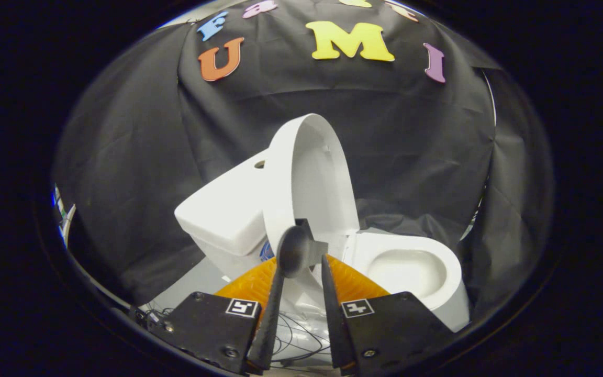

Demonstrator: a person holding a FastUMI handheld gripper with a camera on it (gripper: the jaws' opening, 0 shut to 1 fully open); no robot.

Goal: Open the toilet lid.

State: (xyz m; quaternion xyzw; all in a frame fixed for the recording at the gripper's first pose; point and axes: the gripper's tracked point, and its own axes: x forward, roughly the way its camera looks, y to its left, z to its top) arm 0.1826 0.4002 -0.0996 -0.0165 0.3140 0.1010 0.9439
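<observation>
A white toilet stands against the black cloth wall and looks tilted from here. Its lid [314, 178] is raised upright and leans back by the tank [223, 209], showing its inner face. The seat and bowl [411, 267] lie uncovered just beyond my right finger. My gripper [311, 260] sits at the lid's lower edge near the hinge. Its fingers are nearly together, and the lid's rim runs between them, with both tips against it.
Black cloth drapes around the toilet on every side. A strip of grey floor [197, 283] shows beside the tank's base. Thin dark cables [301, 330] lie below, between my fingers.
</observation>
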